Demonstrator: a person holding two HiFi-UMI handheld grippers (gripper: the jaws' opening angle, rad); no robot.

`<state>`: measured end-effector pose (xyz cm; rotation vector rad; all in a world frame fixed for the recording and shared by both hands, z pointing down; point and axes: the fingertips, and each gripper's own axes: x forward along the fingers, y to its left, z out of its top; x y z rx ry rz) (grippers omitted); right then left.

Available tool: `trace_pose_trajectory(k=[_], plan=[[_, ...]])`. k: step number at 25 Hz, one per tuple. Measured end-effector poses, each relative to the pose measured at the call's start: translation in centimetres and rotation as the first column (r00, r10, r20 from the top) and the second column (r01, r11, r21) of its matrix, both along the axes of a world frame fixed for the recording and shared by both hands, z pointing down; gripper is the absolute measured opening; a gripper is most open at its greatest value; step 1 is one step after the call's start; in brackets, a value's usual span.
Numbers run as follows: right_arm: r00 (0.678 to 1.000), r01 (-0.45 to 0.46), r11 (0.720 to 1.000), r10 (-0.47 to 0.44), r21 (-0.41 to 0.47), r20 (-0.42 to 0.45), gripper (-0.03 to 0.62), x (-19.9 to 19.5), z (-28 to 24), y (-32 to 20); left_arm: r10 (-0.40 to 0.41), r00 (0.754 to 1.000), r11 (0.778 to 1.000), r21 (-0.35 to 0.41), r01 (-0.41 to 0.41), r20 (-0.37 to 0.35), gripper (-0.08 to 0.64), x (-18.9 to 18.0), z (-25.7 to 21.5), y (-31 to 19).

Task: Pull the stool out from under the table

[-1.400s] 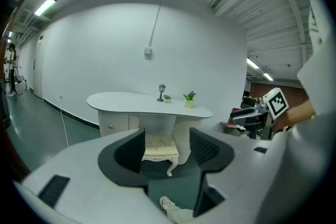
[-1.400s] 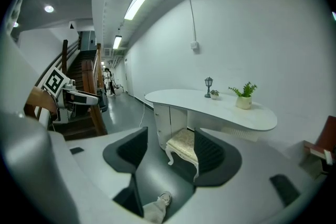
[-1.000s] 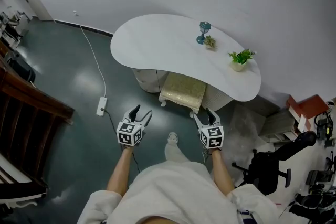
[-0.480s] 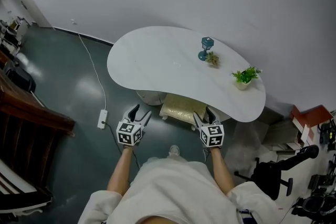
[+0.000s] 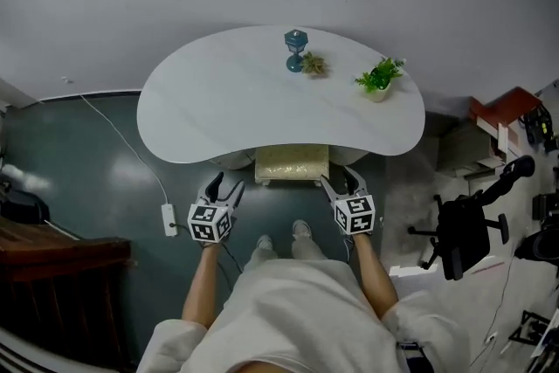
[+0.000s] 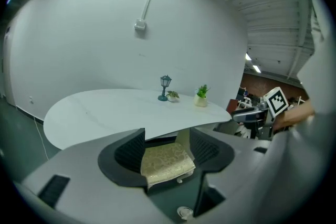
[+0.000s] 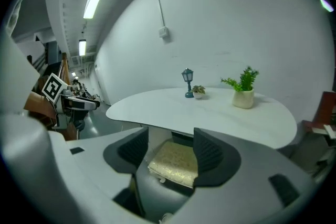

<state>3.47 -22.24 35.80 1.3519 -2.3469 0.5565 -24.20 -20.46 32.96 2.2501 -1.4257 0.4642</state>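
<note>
A stool (image 5: 291, 163) with a gold patterned cushion sits tucked under the front edge of a white kidney-shaped table (image 5: 218, 105). Only its front part shows in the head view. My left gripper (image 5: 224, 187) hangs open just left of the stool, short of it. My right gripper (image 5: 341, 182) hangs open just right of it, also apart. In the left gripper view the stool (image 6: 167, 161) lies beyond the open jaws (image 6: 167, 149). The right gripper view shows the stool (image 7: 176, 162) framed between its open jaws (image 7: 169, 150), with nothing held.
On the table stand a small blue lantern (image 5: 295, 50), a tiny potted plant (image 5: 314, 65) and a green plant in a white pot (image 5: 378, 79). A cable and power strip (image 5: 169, 218) lie on the floor at left. A black office chair (image 5: 467, 227) stands at right.
The view has swung so the table now lies straight ahead and closer. Both grippers have come up to either side of the stool's front, still open.
</note>
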Motion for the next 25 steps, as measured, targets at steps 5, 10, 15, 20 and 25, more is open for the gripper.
trace_pose_trajectory(k=[5, 10, 15, 20, 25], plan=[[0.989, -0.146, 0.989, 0.146, -0.025, -0.026, 0.25, 0.7, 0.7, 3.5, 0.126, 0.992, 0.992, -0.024, -0.126, -0.021, 0.264, -0.7, 1.8, 0.5], [0.973, -0.228, 0.973, 0.225, -0.048, -0.058, 0.25, 0.3, 1.7, 7.4, 0.18, 0.982, 0.982, -0.048, -0.182, -0.051, 0.264, -2.3, 4.5, 1.9], [0.968, -0.242, 0.967, 0.234, -0.077, -0.094, 0.25, 0.4, 3.1, 10.8, 0.18, 0.981, 0.98, -0.073, -0.185, -0.068, 0.264, -2.9, 7.1, 3.7], [0.979, -0.187, 0.978, 0.178, -0.092, -0.094, 0.25, 1.3, 5.3, 11.8, 0.146, 0.988, 0.985, -0.081, -0.15, -0.057, 0.264, -2.0, 8.9, 5.3], [0.991, -0.123, 0.987, 0.116, -0.105, -0.067, 0.25, 2.6, 10.0, 11.5, 0.089, 0.996, 0.989, -0.116, -0.092, -0.032, 0.264, -1.0, 13.0, 6.9]])
